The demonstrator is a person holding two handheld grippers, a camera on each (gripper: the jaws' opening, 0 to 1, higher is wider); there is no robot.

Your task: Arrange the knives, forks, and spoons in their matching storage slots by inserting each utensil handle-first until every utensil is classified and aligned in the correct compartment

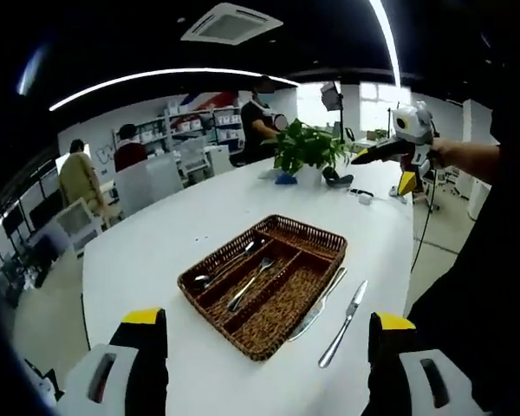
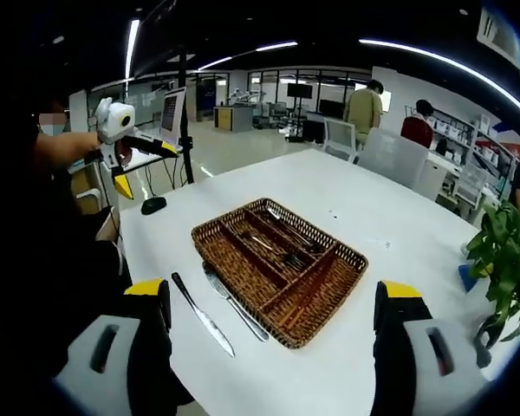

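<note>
A brown wicker cutlery tray [image 1: 328,237] [image 2: 210,227] with long slots lies on the white table. A spoon [image 1: 230,264] and a fork [image 1: 250,284] rest in its slots, and in the right gripper view they appear as dim metal pieces [image 2: 286,249]. Two knives [image 1: 321,303] [image 1: 345,322] lie on the table beside the tray, also seen as knives [image 2: 204,314] [image 2: 234,302]. My left gripper [image 1: 267,319] hangs open above the table in front of the tray. My right gripper [image 2: 273,290] is open too. Each shows in the other's view, held aloft with jaws spread: right gripper [image 1: 388,169], left gripper [image 2: 143,165].
A potted plant [image 1: 308,147] [image 2: 503,251] stands at one end of the table, with small items [image 1: 360,195] near it. A black object [image 2: 153,204] lies near the table's edge. Chairs and several people are beyond the table.
</note>
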